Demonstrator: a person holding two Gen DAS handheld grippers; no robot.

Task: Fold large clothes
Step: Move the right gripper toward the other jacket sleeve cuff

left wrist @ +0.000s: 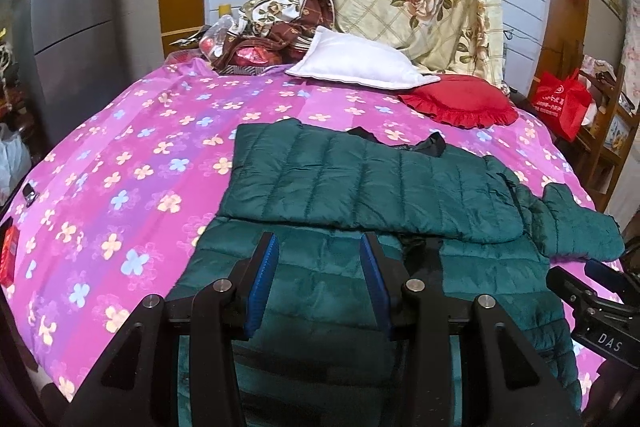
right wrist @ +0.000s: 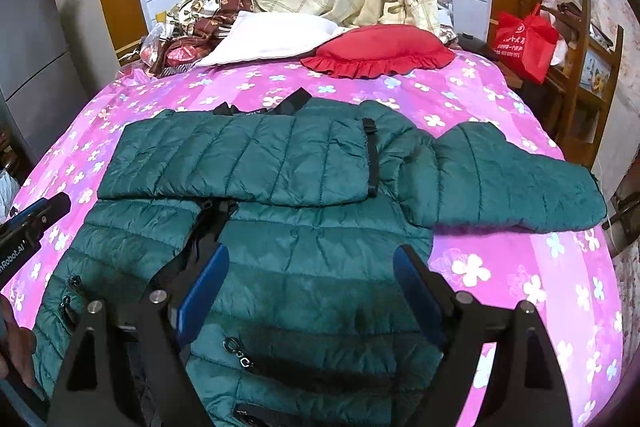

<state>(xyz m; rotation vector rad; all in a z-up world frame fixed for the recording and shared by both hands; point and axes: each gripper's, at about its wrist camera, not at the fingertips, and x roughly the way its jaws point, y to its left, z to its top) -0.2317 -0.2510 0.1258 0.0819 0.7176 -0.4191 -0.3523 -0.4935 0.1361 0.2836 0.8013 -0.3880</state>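
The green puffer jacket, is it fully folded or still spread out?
Partly folded: the green puffer jacket has one sleeve laid across its body, the other sleeve lies outstretched.

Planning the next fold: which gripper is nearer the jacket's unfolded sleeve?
Right. The right gripper hovers over the jacket body beside the sleeve; the left gripper is further away.

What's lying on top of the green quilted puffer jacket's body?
One sleeve of the green quilted puffer jacket is folded across its chest; the other sleeve lies out on the pink flowered bedsheet. The folded sleeve covers the upper front, so that part is unseen.
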